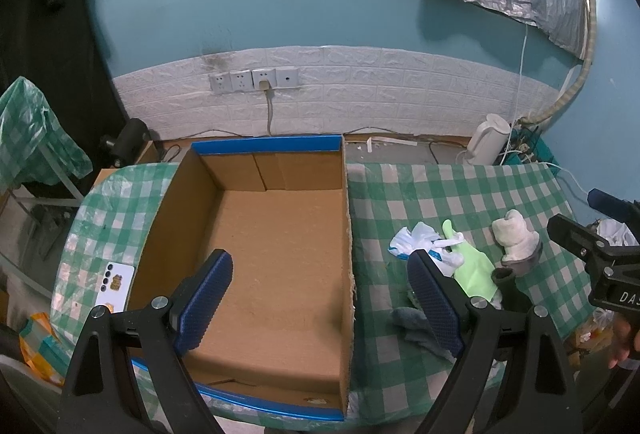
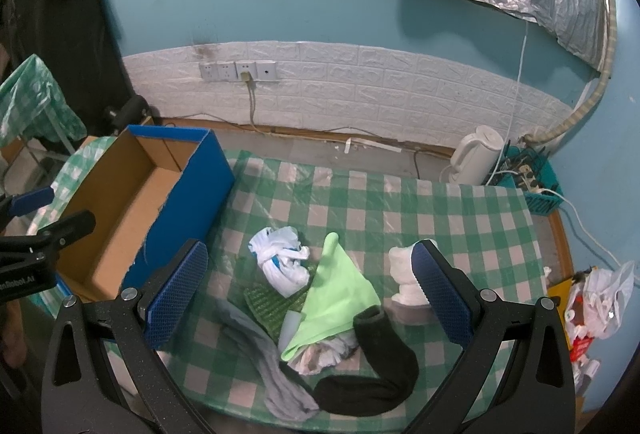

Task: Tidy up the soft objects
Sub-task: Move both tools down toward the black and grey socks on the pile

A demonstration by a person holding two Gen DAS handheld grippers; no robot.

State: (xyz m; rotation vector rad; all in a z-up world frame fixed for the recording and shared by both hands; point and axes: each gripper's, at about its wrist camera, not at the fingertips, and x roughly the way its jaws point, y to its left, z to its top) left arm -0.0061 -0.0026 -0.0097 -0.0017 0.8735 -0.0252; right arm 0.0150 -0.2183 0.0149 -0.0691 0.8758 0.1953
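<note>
Cardboard box (image 1: 276, 254) with blue outer walls sits open-topped on the green-and-white checked tablecloth (image 1: 400, 193), its brown inside bare. Above it hangs the left gripper (image 1: 320, 298), jaws spread wide with nothing between them — one blue pad over the box floor, the other over the cloth just past the box's right wall. A white phone (image 1: 114, 286) lies face down on the tablecloth to the left of the box.

Soft things lie in a loose heap on the cloth to the right of the box. The right gripper (image 2: 312, 290) hovers over that heap, its jaws also wide apart and holding nothing. Between its pads, from the right wrist view, lie a knotted white cloth with blue marks (image 2: 282, 258), a light green cloth (image 2: 340, 294) draped partly over other pieces, a dark green textured scrap (image 2: 266, 304), a grey sock (image 2: 276, 374) and a black sock (image 2: 376, 366) curled at the near edge. A rolled white sock (image 2: 404, 278) rests beside the right pad, with a grey piece under it.

Beyond the table stand a white kettle (image 2: 474, 155) and a blue basket (image 2: 536, 189) full of cables against the wall — a row of wall sockets (image 2: 238, 70) sits on the white brick-pattern panel. A white plastic bag (image 2: 604, 298) lies off the table's right edge.
</note>
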